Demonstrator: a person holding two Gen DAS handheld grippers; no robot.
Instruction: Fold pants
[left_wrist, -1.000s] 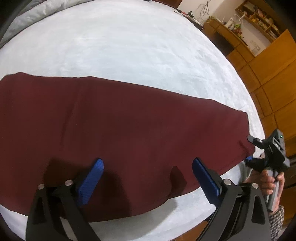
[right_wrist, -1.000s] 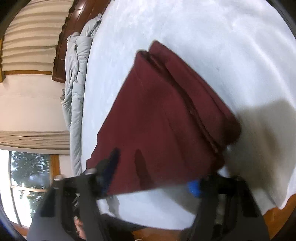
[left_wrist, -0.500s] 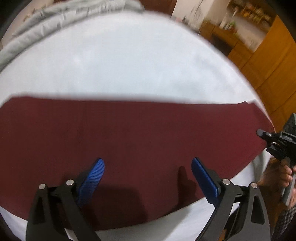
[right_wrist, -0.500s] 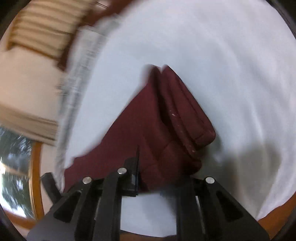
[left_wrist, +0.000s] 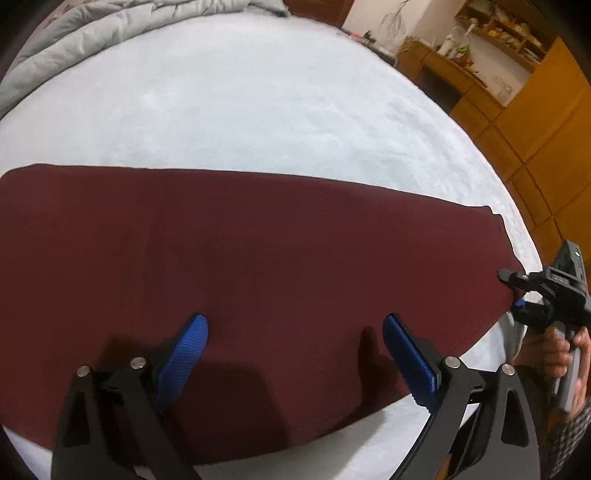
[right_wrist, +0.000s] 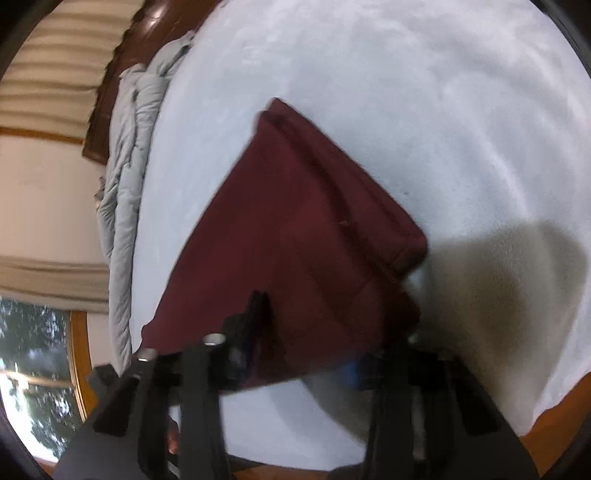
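The maroon pants (left_wrist: 258, 251) lie flat in a long band across the white bed (left_wrist: 258, 103). My left gripper (left_wrist: 295, 336) hovers open over their near edge, its blue pads (left_wrist: 192, 343) wide apart with nothing pinched. In the right wrist view the pants (right_wrist: 295, 229) run away from the camera, folded lengthwise. My right gripper (right_wrist: 303, 343) sits at their near end. Its jaws are opening, and the cloth's edge lies between them without being pressed. The left wrist view shows the same right gripper (left_wrist: 511, 290) at the pants' right end, held by a hand (left_wrist: 561, 350).
A grey duvet (left_wrist: 92, 29) is bunched along the far side of the bed, also in the right wrist view as the duvet (right_wrist: 125, 166). Wooden cabinets (left_wrist: 535, 110) stand at the right. The bed's wooden edge (right_wrist: 554, 424) and a window (right_wrist: 37, 369) lie near me.
The right gripper's fingers drew close together half a second ago and now stand wider apart at the pants' end. The left gripper stayed open over the pants.
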